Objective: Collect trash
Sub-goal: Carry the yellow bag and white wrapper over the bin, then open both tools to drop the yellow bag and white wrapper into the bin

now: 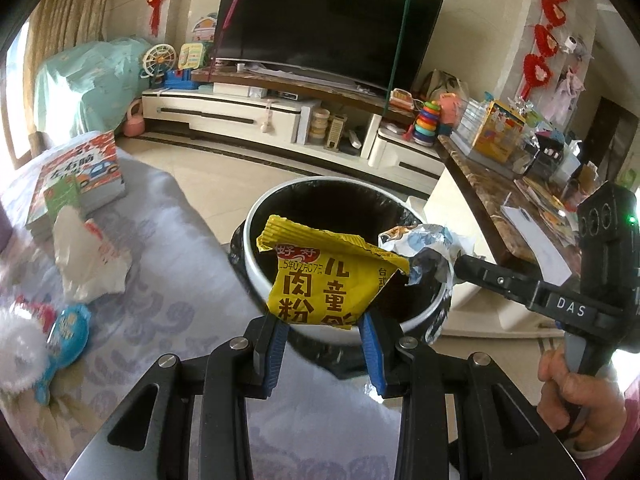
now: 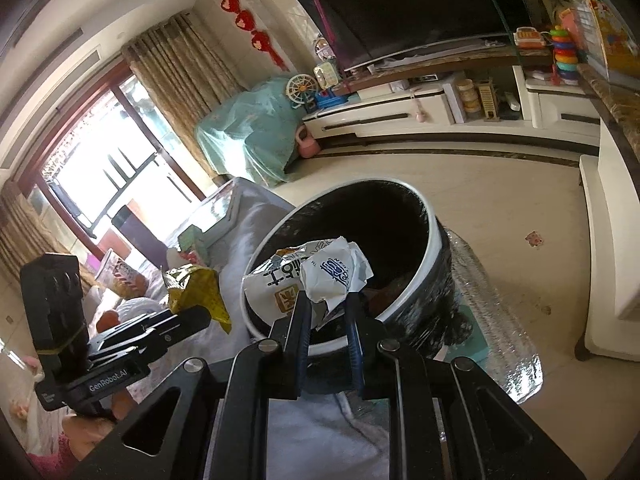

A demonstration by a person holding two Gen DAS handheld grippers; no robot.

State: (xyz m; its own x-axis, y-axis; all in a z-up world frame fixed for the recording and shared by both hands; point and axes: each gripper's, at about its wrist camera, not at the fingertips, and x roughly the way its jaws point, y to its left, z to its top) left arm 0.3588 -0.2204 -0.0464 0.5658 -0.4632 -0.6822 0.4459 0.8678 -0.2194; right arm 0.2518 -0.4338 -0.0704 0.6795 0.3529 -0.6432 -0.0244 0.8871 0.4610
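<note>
My left gripper (image 1: 324, 328) is shut on a yellow snack packet (image 1: 328, 276) and holds it over the near rim of a round trash bin (image 1: 252, 248) with a black liner. My right gripper (image 2: 328, 312) is shut on a crumpled silver-white wrapper (image 2: 320, 272) and holds it over the bin's rim (image 2: 434, 240). In the left wrist view the right gripper (image 1: 460, 268) comes in from the right with that wrapper (image 1: 420, 248). In the right wrist view the left gripper (image 2: 200, 316) and the yellow packet (image 2: 200, 292) show at the left.
A sofa with a pale patterned cover (image 1: 160, 280) carries a white crumpled paper (image 1: 88, 256), a blue toy wrapper (image 1: 68, 328) and a box (image 1: 80, 176). A marble-topped table (image 1: 500, 208) stands right of the bin. A TV cabinet (image 1: 280, 112) lines the far wall.
</note>
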